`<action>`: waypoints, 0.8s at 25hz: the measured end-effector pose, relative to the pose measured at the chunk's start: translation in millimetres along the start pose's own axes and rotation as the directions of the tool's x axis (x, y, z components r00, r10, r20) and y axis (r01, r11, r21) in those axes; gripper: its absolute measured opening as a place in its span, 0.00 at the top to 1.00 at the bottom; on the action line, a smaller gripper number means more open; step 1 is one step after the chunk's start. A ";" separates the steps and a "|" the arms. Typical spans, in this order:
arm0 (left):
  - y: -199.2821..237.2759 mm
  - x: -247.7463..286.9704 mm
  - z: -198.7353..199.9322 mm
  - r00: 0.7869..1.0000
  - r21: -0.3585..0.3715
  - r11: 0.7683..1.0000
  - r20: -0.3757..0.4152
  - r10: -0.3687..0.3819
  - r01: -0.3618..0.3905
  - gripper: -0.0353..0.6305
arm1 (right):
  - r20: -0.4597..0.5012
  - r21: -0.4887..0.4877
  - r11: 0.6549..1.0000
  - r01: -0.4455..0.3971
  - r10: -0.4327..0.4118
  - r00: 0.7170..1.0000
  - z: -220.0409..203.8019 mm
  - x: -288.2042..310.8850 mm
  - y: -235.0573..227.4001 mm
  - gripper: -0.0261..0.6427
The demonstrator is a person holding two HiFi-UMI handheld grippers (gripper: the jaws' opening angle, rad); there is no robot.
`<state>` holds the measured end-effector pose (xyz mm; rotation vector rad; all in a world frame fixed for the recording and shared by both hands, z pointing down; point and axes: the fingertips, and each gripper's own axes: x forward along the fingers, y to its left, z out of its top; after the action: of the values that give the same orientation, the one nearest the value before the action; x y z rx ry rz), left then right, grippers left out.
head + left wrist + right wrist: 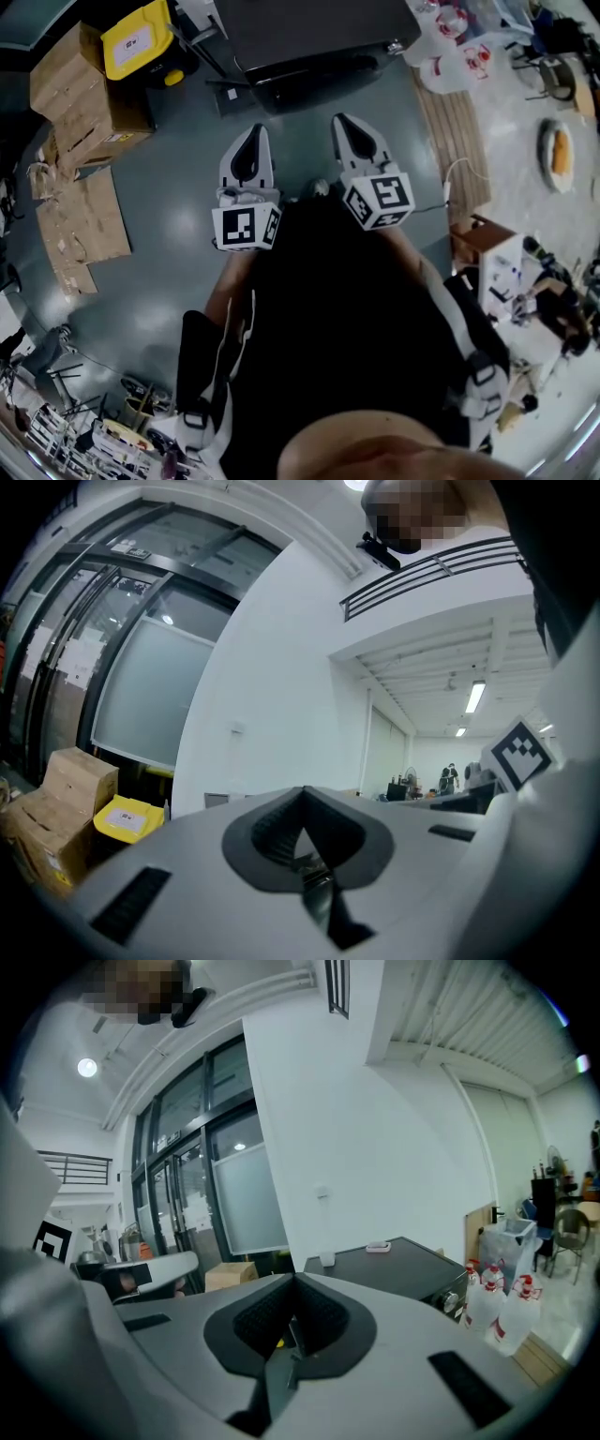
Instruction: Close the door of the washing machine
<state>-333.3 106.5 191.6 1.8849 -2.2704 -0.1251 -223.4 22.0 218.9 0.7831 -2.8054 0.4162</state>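
The washing machine [309,33] is a dark grey box at the top of the head view, its front [319,89] facing me. In the right gripper view it stands right of centre [398,1265] with a knob [457,1302] on its front. Whether the door is open or closed does not show from here. My left gripper [253,131] and right gripper [343,120] are held side by side a little short of the machine, touching nothing. Both are shut and empty: the left tips [302,791] meet, as do the right tips [292,1279].
Cardboard boxes [80,94] and a yellow bin [139,39] stand left of the machine, with flattened cardboard [80,225] on the floor. White bottles [459,56] and a wooden pallet [459,131] are to its right. Two small white items [378,1246] rest on the machine's top.
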 end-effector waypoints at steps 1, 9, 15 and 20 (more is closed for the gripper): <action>2.0 -1.0 -0.1 1.000 0.000 1.000 0.000 -0.001 0.001 0.94 | -0.007 -0.006 1.000 0.000 0.000 1.000 -1.0 0.8 2.4 0.95; 6.1 -4.7 -2.9 1.000 -0.005 1.000 -0.003 -0.005 0.005 0.94 | -0.021 -0.013 1.000 0.005 -0.006 1.000 -5.1 1.7 7.6 0.95; 6.9 -6.2 -3.2 1.000 -0.010 1.000 -0.004 -0.010 0.010 0.94 | -0.021 -0.011 1.000 0.008 -0.009 1.000 -5.3 2.2 10.2 0.95; 8.0 -8.3 -4.7 1.000 -0.012 1.000 -0.004 -0.016 0.016 0.94 | -0.025 -0.017 1.000 0.008 -0.008 1.000 -6.6 3.4 13.7 0.95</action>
<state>-338.6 116.4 196.9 1.8958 -2.2476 -0.1364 -232.8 33.8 223.2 0.7802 -2.7776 0.3985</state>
